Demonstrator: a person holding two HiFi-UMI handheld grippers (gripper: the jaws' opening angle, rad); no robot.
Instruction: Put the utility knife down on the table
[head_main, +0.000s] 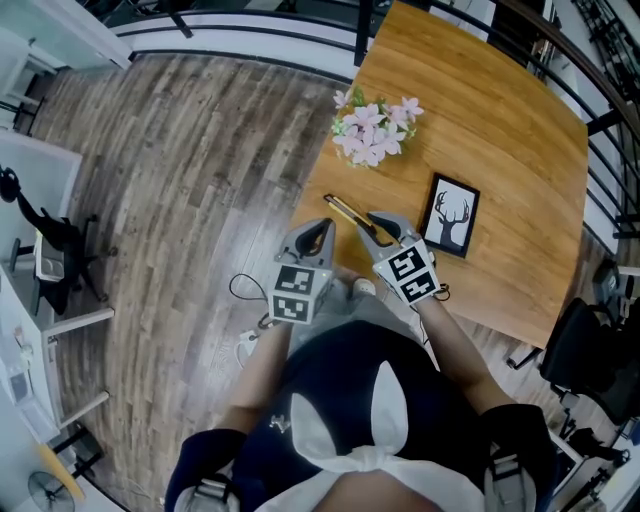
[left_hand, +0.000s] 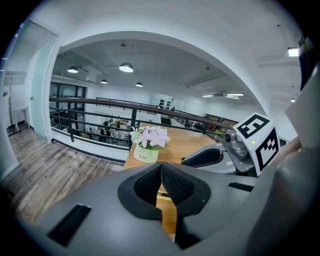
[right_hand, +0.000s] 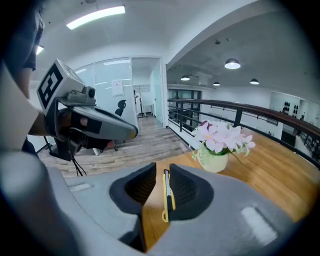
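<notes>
Although the utility knife is framed by the jaws of the right gripper in the right gripper view, it is not clamped. The jaws are held partly apart, an open gap is seen beside the left pad, and the knife is seen through that gap lying flat on the wooden table. In the head view it is found near the centre of the frame, close to the table's left edge, just ahead of the right gripper's tips and below the pot of pink flowers. A framed deer picture is set to its right, well apart. The left gripper is carried with its jaws together at the tips, and nothing is held between them.

The knife is judged to be light, stiff and narrow, with a smooth yellow body that could slip or pivot in a loose pinch. If it is to be taken up, it is best gripped across its flat sides at mid-length of the handle, away from the blade end, which cannot be made out here. The putting-down is judged complete, since the knife is already on the table.
</notes>
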